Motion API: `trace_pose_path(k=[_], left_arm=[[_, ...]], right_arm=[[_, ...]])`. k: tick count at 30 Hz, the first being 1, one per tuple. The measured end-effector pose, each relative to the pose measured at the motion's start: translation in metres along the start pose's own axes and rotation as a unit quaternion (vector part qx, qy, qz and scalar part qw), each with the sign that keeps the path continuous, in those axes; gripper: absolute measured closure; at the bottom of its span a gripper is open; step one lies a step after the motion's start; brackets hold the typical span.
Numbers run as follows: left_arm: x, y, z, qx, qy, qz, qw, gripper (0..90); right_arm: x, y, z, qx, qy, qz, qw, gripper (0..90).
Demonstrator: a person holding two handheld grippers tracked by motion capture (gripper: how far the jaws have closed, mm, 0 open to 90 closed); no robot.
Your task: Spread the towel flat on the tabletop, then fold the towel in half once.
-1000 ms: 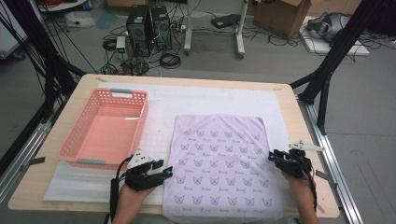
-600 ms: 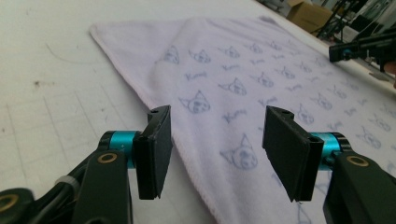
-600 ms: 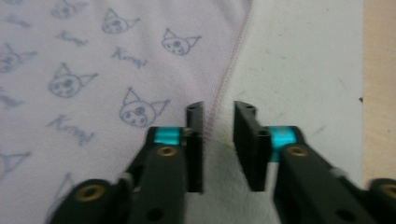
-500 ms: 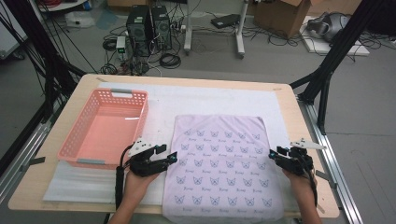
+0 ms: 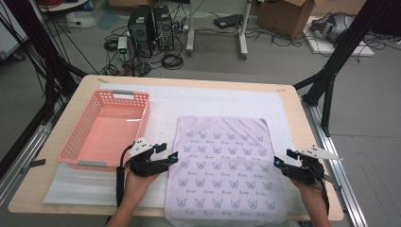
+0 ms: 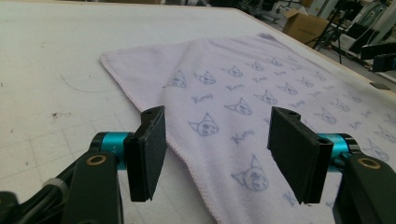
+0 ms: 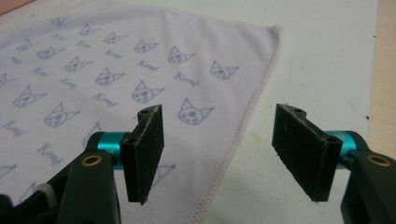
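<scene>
So there's the wooden table (image 5: 293, 101) with a white mat (image 5: 213, 101) on it. A lilac towel (image 5: 227, 165) with little cat faces lies flat on the mat, its near edge at the table's front edge. The pink basket (image 5: 106, 130) sits just left of it. My left tongs (image 5: 171, 158) hang over the towel's left edge, my right tongs (image 5: 279, 163) over its right edge. Both have just been opening; they stand wide now, the towel's edges below the gaps, nothing gripped.
</scene>
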State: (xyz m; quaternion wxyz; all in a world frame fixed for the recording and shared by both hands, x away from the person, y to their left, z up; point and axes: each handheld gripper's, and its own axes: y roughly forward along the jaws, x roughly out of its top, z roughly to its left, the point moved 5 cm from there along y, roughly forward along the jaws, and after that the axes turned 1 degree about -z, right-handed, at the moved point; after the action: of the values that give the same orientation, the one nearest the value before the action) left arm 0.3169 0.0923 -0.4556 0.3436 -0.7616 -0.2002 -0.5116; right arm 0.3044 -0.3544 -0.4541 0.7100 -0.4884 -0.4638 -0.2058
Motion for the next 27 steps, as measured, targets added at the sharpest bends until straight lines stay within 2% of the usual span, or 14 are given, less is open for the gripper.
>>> trace_pose_path(k=[12,21,27], left_arm=[[0.0021,0.0013,0.0,0.001,-0.006,-0.004,1.0,37.1],[0.0013,0.0032,0.0001,-0.001,-0.006,-0.001,1.0,37.0],[-0.0001,0.0043,0.0013,0.004,-0.009,0.006,0.9999,37.7]], right_arm=[[-0.0031,-0.0025,-0.0009,-0.004,0.005,0.003,1.0,30.3],[-0.0039,-0.0014,-0.0006,-0.004,0.001,0.007,1.0,30.4],[-0.0036,-0.0013,0.0002,-0.002,0.008,0.006,0.9999,30.4]])
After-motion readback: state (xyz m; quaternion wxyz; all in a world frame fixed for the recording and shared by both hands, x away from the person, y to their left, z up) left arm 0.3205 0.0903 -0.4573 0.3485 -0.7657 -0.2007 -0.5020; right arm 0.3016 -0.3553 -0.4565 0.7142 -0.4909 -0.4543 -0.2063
